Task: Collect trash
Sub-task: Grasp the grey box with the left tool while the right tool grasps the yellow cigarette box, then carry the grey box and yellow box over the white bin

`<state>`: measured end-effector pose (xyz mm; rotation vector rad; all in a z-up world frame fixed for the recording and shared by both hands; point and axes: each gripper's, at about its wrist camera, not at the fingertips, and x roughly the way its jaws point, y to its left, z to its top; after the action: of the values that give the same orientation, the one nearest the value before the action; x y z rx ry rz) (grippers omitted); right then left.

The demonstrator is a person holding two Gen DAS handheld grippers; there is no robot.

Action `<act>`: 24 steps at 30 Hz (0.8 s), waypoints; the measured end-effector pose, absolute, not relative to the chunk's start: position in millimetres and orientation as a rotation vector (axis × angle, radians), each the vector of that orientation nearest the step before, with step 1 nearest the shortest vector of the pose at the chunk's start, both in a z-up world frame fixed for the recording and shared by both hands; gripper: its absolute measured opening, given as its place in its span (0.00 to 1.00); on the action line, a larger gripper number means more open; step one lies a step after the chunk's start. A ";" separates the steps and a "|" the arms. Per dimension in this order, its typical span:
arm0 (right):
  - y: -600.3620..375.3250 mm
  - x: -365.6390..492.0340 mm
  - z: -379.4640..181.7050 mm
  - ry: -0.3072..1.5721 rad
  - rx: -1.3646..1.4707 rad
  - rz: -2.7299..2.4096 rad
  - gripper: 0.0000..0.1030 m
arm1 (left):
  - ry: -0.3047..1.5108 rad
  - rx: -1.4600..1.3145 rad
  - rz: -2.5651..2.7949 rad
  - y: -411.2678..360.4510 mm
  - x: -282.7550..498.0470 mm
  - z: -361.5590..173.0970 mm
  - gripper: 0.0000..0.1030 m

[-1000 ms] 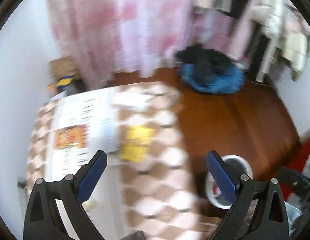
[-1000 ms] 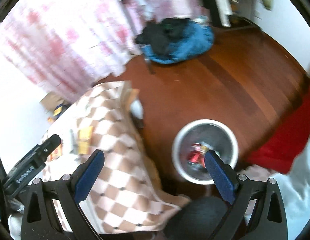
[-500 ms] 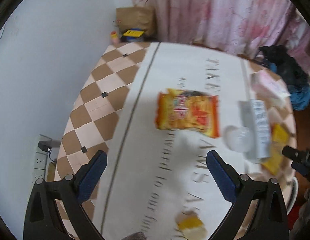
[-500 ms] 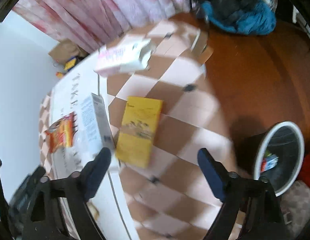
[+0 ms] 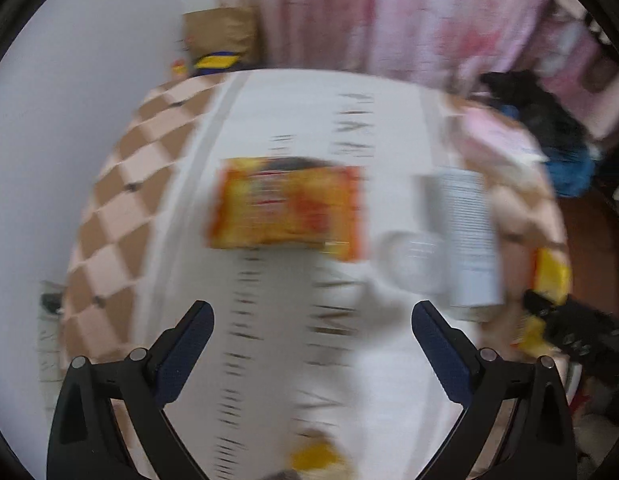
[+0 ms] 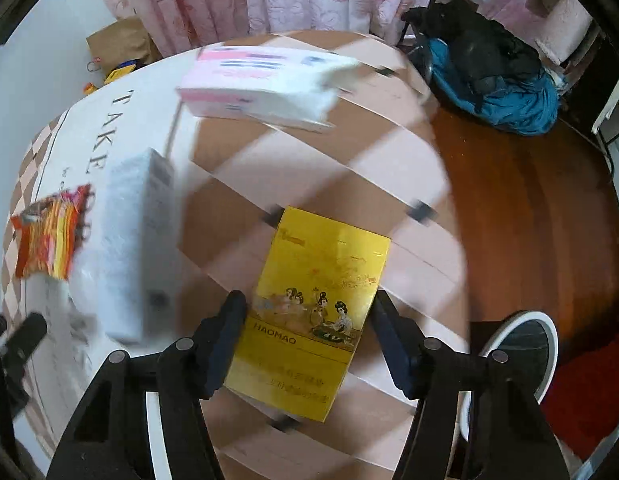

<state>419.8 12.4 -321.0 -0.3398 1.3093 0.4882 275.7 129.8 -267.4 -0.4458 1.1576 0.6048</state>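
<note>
Between the fingers of the right gripper (image 6: 307, 312) lies the yellow box (image 6: 309, 308) marked HAOMAO, flat on the checkered tablecloth (image 6: 369, 160). The jaws stand at its two long edges, the left pad touching or nearly so, the right one just beside the edge; through the blur I cannot tell whether they have clamped yet. Half a second ago the same box sat well ahead of a wider-spread gripper, so the right hand has come down over it and begun to narrow. That puts the pickup close, with the trash bin (image 6: 521, 344) waiting on the floor just off the table's right edge, a short carry away.

The left gripper (image 5: 309, 344) hangs with its fingers spread wide, holding nothing, above the white lettered runner (image 5: 309, 120). Ahead of it lies the orange snack packet (image 5: 285, 212), now larger and nearer than a moment before, so that hand looks to be lining up the next piece. A white box (image 5: 467, 236) and a round clear lid (image 5: 409, 260) lie to the packet's right, and a pink tissue pack (image 6: 261, 84) sits farther back.
</note>
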 end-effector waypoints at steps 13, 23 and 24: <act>-78.0 434.0 -326.0 1.357 -0.164 0.443 0.63 | 1.175 -0.403 0.471 70.7 352.1 -280.7 0.32; -80.4 418.1 -324.3 1.362 -0.134 0.476 0.63 | 1.178 -0.367 0.430 62.4 309.2 -278.8 0.31; -81.3 416.3 -323.8 1.363 -0.130 0.479 0.63 | 1.176 -0.376 0.425 61.6 302.6 -277.1 0.31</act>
<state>416.3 -81.3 -323.8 -0.1297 1.3625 0.4794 302.6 61.6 -277.1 -0.3760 1.1765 0.4251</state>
